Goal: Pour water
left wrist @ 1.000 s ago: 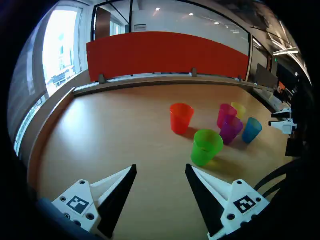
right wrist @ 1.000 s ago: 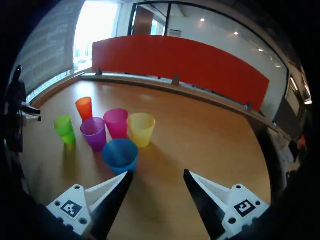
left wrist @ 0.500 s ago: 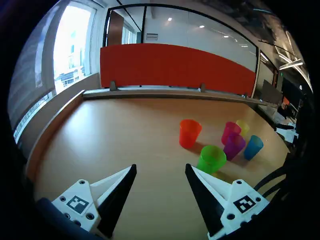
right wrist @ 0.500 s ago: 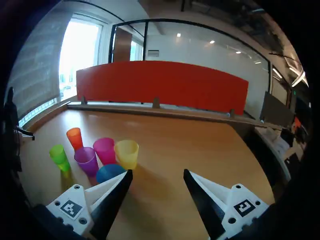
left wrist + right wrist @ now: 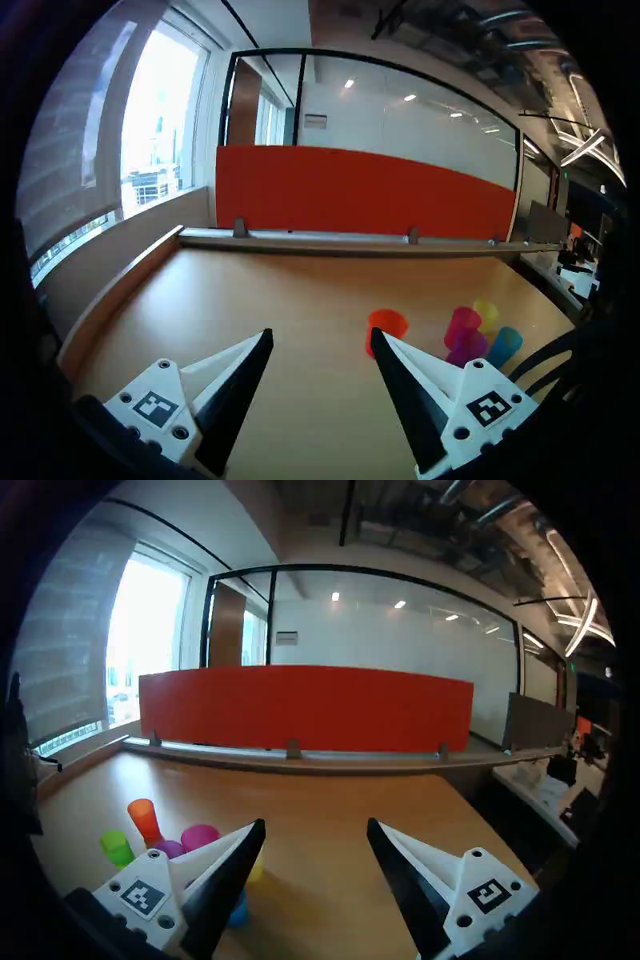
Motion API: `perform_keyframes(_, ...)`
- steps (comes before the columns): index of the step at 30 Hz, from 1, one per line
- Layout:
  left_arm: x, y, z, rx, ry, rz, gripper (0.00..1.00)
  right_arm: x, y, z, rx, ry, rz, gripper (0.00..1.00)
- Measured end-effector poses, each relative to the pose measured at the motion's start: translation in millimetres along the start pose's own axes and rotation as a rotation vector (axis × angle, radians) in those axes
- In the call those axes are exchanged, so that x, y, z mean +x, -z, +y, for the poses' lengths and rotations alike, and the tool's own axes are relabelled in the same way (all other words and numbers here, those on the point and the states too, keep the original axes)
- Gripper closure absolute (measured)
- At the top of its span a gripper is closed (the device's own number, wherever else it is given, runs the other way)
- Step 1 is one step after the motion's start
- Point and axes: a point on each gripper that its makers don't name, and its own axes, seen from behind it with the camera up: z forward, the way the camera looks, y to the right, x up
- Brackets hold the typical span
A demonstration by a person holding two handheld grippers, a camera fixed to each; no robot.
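Left gripper view: the left gripper (image 5: pixel 320 332) is spread wide, with nothing between its black wedge-shaped fingers (image 5: pixel 232 392). The white finger bodies carry square printed markers (image 5: pixel 156 406).

The cups sit at lower right of the frame on the bench (image 5: pixel 264 304), which is smooth pale wood. The orange cup (image 5: pixel 387 324) is partly cut off by the right finger. The pink cup (image 5: pixel 462 322), yellow cup (image 5: pixel 486 310), purple cup (image 5: pixel 474 346) and blue cup (image 5: pixel 506 346) are bunched close together beside it, their bases hidden behind the finger body. All are translucent plastic, tapered, open-topped and upright. Contents are too small to make out.

Right gripper view: the right gripper (image 5: pixel 315 822) is likewise wide apart and empty. The cups are at lower left.
- The orange cup and green cup (image 5: pixel 117 848) stand in plain sight.
- The pink cup and purple cup show their rims above the left finger.
- Slivers of the yellow cup and blue cup show at that finger's inner edge.

A red partition panel (image 5: pixel 304 708) runs along the bench's far edge. Behind it is a glass wall (image 5: pixel 384 640), with a bright window (image 5: pixel 144 640) at left.
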Motion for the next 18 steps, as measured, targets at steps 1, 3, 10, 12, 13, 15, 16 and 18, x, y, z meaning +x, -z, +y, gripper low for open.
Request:
perform_keyframes(1, 7.0, 0.6, 1.0, -0.003, -0.003, 0.021, 0.10, 4.5, -0.7, -0.5, -0.001, 0.002, 0.010, 0.01)
perform_keyframes(3, 21.9, 2.0, 3.1, -0.009, -0.009, 0.066, 0.10, 14.0, -2.1, -1.5, -0.004, 0.006, 0.032, 0.01)
perform_keyframes(10, 56.6, 1.8, 6.1, -0.016, -0.039, 0.144, 0.10, 43.6, -5.0, -3.5, -0.010, 0.005, 0.085, 0.01)
perform_keyframes(12, 61.9, 0.8, 4.5, -0.010, -0.049, 0.160, 0.10, 50.3, -7.3, -0.9, -0.018, 0.002, 0.096, 0.01)
perform_keyframes(13, 63.1, 0.5, 4.1, -0.009, -0.050, 0.164, 0.10, 51.7, -8.0, 1.0, -0.025, 0.002, 0.098, 0.01)
perform_keyframes(15, 65.7, -0.1, 3.3, -0.006, -0.052, 0.171, 0.10, 54.5, -9.4, 5.1, -0.041, 0.004, 0.103, 0.01)
perform_keyframes(16, 66.2, -0.2, 3.2, -0.005, -0.049, 0.174, 0.10, 55.1, -9.3, 5.5, -0.045, 0.004, 0.105, 0.01)
perform_keyframes(18, 67.0, -0.2, 2.8, -0.004, -0.043, 0.182, 0.10, 56.3, -9.1, 6.2, -0.053, 0.003, 0.107, 0.01)
